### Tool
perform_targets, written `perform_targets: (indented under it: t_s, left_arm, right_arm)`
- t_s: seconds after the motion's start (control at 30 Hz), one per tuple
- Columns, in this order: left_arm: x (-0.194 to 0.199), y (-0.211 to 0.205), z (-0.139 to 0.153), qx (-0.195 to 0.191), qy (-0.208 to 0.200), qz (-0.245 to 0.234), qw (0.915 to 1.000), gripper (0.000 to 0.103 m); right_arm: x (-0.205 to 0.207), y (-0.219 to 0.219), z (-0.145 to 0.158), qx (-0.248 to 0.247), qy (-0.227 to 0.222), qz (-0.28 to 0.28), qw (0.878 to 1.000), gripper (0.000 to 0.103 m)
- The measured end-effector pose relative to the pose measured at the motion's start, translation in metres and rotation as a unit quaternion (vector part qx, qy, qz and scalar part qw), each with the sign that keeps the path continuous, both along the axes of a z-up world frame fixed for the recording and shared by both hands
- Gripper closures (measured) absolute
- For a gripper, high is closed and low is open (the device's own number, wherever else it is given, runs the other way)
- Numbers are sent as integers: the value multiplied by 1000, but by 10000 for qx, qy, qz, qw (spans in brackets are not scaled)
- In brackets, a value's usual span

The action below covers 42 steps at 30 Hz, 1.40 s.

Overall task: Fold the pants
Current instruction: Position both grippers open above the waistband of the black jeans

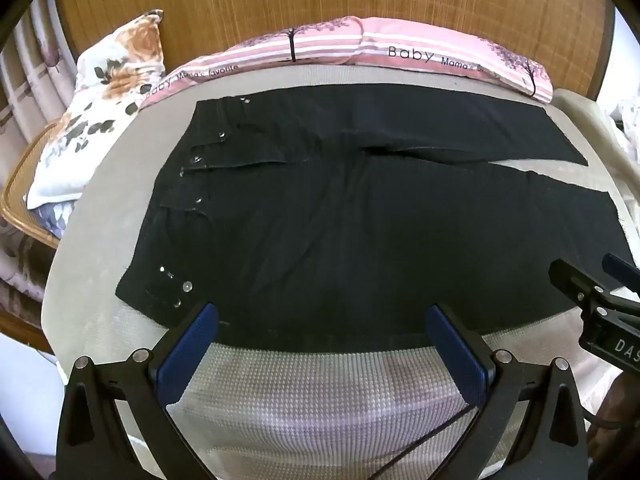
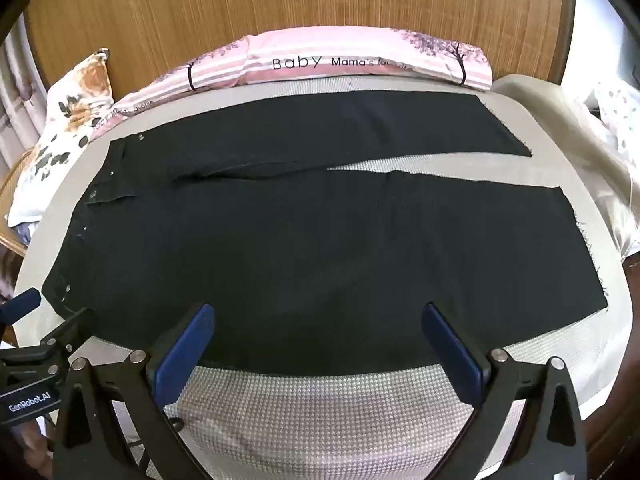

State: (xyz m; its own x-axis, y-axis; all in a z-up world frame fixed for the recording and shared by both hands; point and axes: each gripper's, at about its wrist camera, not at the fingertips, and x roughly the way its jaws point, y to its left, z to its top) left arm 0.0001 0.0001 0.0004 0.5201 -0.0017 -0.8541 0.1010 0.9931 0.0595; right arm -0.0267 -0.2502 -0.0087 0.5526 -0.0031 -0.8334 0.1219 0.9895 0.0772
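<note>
Black pants [image 1: 340, 220] lie flat on the bed, waistband with metal studs at the left, both legs spread to the right with a narrow gap between them. They also show in the right wrist view [image 2: 300, 248]. My left gripper [image 1: 322, 320] is open and empty, its blue pads over the near edge of the pants by the waist end. My right gripper [image 2: 320, 320] is open and empty over the near edge of the near leg. Each gripper shows at the side of the other's view.
The bed has a beige textured cover [image 1: 320, 392]. A pink striped pillow [image 2: 340, 64] lies along the wooden headboard [image 2: 300, 0]. A floral pillow [image 1: 100, 112] sits at the far left. A crumpled beige blanket [image 2: 568, 128] lies at the right edge.
</note>
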Motion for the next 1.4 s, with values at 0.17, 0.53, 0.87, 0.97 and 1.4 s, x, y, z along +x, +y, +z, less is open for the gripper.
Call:
perform_targets:
  t_s: [0.17, 0.53, 0.87, 0.97, 1.4]
  left_arm:
    - [-4, 2, -8, -63, -6, 65, 10000, 0]
    - [1, 6, -15, -117, 294, 122, 9994, 0]
    - [1, 6, -14, -91, 304, 142, 9994, 0]
    - [1, 6, -13, -73, 292, 139, 9995, 0]
    - [3, 7, -12, -19, 241, 142, 9996, 0]
  right_arm:
    - [1, 0, -6, 21, 8, 4, 10000, 0]
    - [1, 4, -13, 41, 146, 33, 9999, 0]
    - [1, 4, -15, 127, 187, 50, 9997, 0]
    - [0, 4, -15, 136, 190, 51, 9997, 0]
    - [2, 2, -15, 181, 184, 64, 9996, 0]
